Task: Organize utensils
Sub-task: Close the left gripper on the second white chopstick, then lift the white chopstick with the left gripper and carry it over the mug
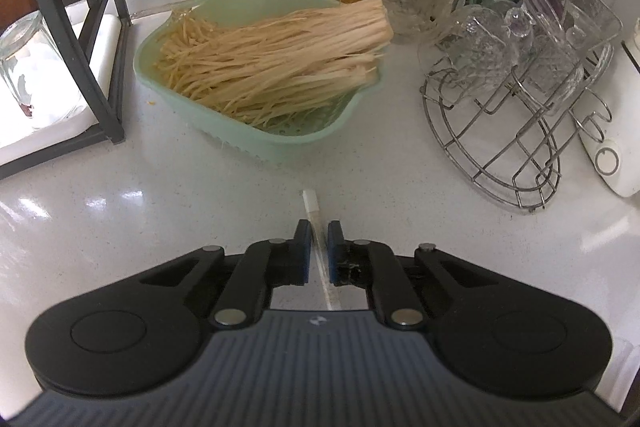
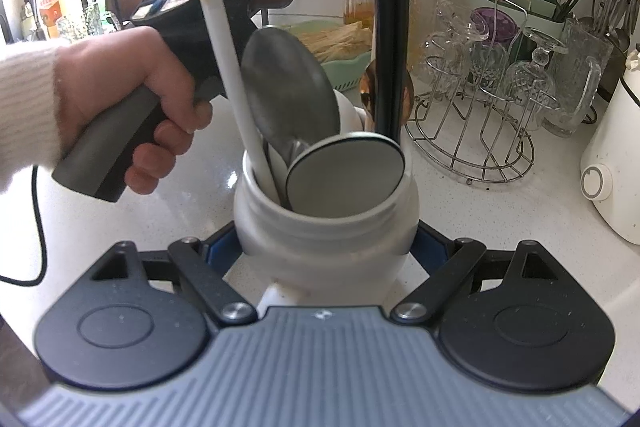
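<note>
Left tongs (image 1: 319,227) nearly closed around a thin white chopstick (image 1: 316,223) lying on the white surface (image 1: 160,211); actual pad contact hard to tell. Right tongs (image 2: 326,247) clamped on a white utensil jar (image 2: 326,231) crammed with ladles and spoons. Farther off: green strainer basket (image 1: 256,143) of enoki mushrooms, wire rack (image 1: 496,151) of glassware far right.

Glossy white speckled counter (image 1: 160,227); matt white ceramic jar (image 2: 326,239); dull metal spoons (image 2: 290,95); chrome wire rack (image 1: 492,147).
</note>
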{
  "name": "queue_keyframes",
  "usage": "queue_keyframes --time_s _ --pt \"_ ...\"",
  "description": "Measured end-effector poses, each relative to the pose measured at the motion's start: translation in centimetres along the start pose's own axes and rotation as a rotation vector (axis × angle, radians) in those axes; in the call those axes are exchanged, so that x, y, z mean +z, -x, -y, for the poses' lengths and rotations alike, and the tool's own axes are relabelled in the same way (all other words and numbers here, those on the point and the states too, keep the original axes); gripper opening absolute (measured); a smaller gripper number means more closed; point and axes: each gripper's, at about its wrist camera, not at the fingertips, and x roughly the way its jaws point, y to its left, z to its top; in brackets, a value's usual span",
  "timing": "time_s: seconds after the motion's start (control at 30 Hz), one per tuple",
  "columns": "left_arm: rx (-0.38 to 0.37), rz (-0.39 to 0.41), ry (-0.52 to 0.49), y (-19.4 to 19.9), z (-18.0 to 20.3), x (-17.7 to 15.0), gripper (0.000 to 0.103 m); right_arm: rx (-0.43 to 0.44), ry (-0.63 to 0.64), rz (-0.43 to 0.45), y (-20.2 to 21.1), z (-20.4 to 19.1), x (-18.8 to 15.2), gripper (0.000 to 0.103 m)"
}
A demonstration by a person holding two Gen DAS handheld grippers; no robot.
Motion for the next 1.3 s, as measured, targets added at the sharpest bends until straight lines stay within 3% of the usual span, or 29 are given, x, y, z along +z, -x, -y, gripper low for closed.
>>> queue_keyframes --time_s 0.3,0.93,1.3 --pt "-0.021 0.005 0.026 2.5 -0.6 -1.2 0.007 -0.008 -0.008 -0.005 -0.1 -0.1 0.1 0.091" --pt "-0.071 0.155 0.109 17.4 -1.1 -4.6 0.007 -0.025 -0.050 -0.065 -0.8 -0.2 1.3 0.091" --pt "-0.085 0.229 0.036 22.9 1.1 -7.2 0.007 -0.017 -0.042 -0.064 -1.6 -0.3 1.9 0.091"
